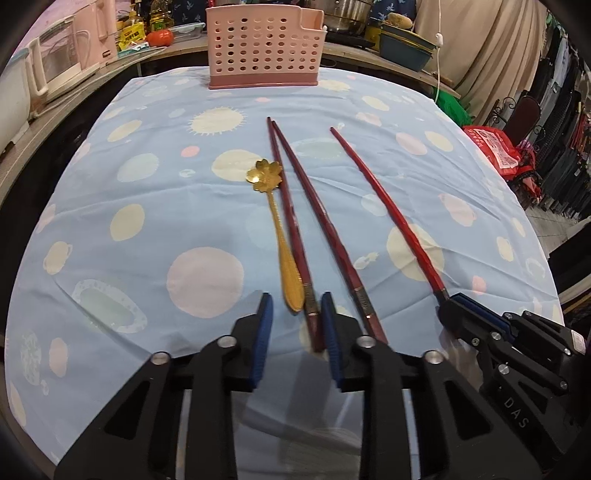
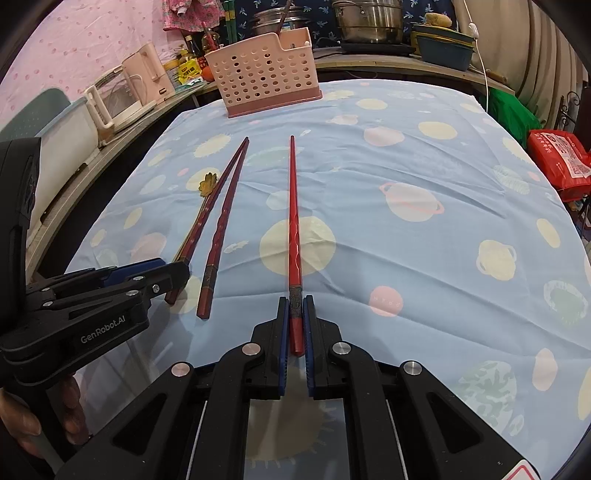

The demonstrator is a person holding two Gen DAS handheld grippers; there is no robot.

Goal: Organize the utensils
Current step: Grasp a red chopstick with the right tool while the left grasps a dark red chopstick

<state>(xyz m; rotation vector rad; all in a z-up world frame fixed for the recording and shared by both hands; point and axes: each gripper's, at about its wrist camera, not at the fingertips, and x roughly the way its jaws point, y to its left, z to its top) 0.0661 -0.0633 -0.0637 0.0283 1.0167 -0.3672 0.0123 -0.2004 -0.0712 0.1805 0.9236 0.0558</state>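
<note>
A gold flower-shaped spoon (image 1: 264, 175) and two dark red chopsticks (image 1: 321, 221) lie lengthwise on the blue dotted tablecloth (image 1: 147, 221). My left gripper (image 1: 295, 301) stands over their near ends. The spoon's handle and one chopstick's end lie between its blue pads (image 1: 264, 325), and a small gap shows beside the left pad. My right gripper (image 2: 295, 306) is shut on the near end of a bright red chopstick (image 2: 293, 221), which lies flat and points away. A pink perforated utensil holder (image 1: 264, 44) stands at the table's far edge.
A kettle and a white appliance (image 2: 122, 96) line the counter on the left. Pots (image 2: 369, 18) and teal basins (image 2: 443, 48) stand behind the holder. A red bag (image 2: 561, 162) sits off the right edge. A hand (image 2: 22, 424) holds the left gripper's handle.
</note>
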